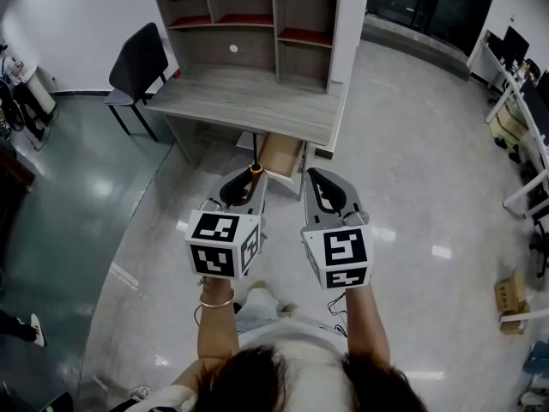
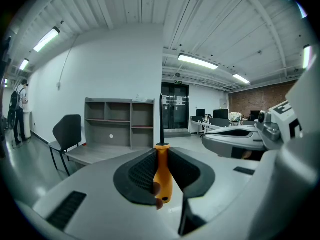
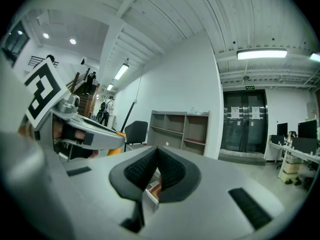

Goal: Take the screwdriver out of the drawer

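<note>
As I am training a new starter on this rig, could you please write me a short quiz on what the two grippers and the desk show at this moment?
1. Multiple choice: what stands between the left gripper's jaws? A) a pen; B) an orange-handled screwdriver; C) nothing.
2. True or false: the right gripper is shut on a tool.
3. Fill in the missing word: the drawer under the desk stands ____.

Key
1. B, held upright with its shaft pointing up.
2. False: its jaws are together with nothing between them.
3. open
</note>
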`<state>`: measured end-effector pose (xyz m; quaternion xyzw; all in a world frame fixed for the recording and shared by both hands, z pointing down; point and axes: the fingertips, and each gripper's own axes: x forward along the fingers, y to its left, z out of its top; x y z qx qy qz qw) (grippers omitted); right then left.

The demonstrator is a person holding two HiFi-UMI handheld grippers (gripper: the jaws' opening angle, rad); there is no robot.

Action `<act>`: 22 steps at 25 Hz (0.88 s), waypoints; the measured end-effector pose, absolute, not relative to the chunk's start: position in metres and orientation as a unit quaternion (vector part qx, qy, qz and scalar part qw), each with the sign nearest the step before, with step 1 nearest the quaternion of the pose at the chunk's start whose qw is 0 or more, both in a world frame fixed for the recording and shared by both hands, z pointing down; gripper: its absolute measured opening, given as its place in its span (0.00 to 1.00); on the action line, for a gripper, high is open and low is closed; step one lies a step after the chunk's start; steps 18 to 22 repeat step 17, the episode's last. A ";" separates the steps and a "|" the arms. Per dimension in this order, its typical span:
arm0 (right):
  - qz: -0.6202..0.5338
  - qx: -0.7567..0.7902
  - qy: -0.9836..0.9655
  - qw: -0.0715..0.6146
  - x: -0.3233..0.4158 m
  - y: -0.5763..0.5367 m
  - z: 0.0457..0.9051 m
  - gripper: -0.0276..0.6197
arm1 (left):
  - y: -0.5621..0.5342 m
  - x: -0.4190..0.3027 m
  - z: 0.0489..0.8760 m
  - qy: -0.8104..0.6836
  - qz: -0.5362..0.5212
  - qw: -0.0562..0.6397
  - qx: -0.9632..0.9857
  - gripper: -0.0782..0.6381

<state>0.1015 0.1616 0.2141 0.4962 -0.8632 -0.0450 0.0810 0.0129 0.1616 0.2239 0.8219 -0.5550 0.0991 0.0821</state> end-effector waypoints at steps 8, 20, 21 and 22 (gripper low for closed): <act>-0.032 0.498 -0.863 0.081 0.106 0.166 0.219 0.08 | 0.166 0.015 0.226 -0.553 0.102 0.080 0.823 0.22; -0.008 0.508 -0.858 0.069 0.101 0.145 0.217 0.08 | 0.145 0.005 0.226 -0.550 0.109 0.080 0.824 0.22; -0.008 0.508 -0.858 0.069 0.101 0.145 0.217 0.08 | 0.145 0.005 0.226 -0.550 0.109 0.080 0.824 0.22; -0.008 0.508 -0.858 0.069 0.101 0.145 0.217 0.08 | 0.145 0.005 0.226 -0.550 0.109 0.080 0.824 0.22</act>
